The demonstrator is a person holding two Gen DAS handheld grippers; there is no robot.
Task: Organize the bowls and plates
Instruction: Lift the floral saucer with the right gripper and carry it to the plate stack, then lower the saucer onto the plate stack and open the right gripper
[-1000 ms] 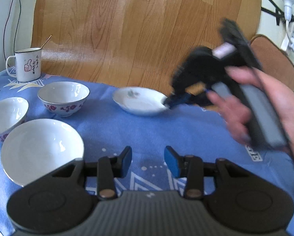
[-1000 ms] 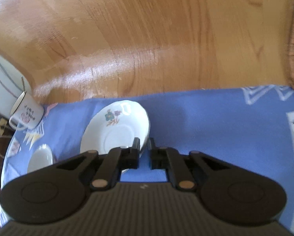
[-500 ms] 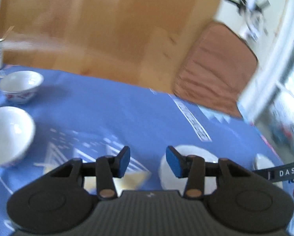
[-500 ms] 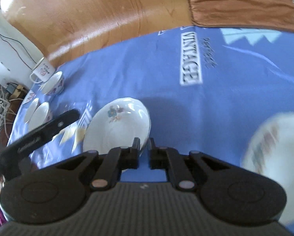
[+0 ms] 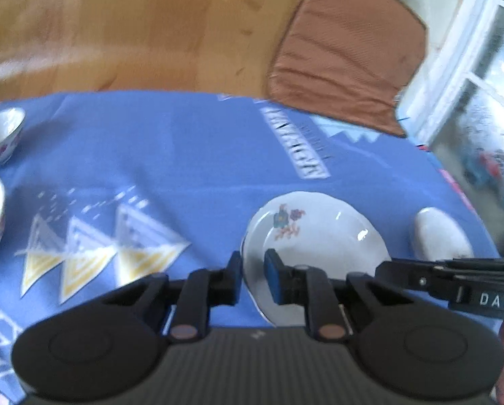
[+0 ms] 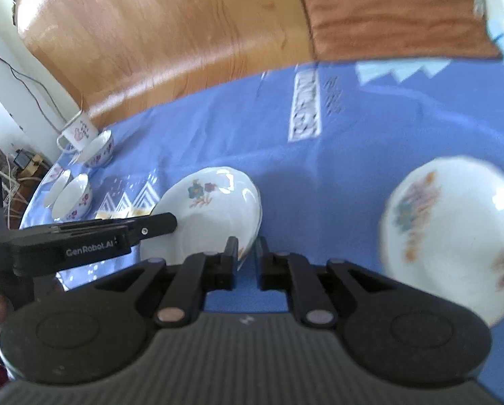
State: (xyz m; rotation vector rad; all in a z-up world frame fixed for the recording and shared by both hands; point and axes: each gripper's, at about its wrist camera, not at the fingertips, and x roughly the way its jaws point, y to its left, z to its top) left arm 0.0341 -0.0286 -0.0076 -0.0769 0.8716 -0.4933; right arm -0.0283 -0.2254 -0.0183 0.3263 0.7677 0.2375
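The flowered plate [image 5: 319, 236] is sitting on the blue tablecloth [image 5: 191, 155], its near rim caught in both grippers. The right gripper [image 6: 246, 253] is clamping that rim with jaws nearly together. The left gripper [image 5: 253, 270] has just been closing, its jaws straddling the rim on the plate's other side. A second flowered plate [image 6: 454, 246] is lying well apart to the right; small bowls [image 6: 79, 199] and a mug [image 6: 79, 131] are standing at the far left.
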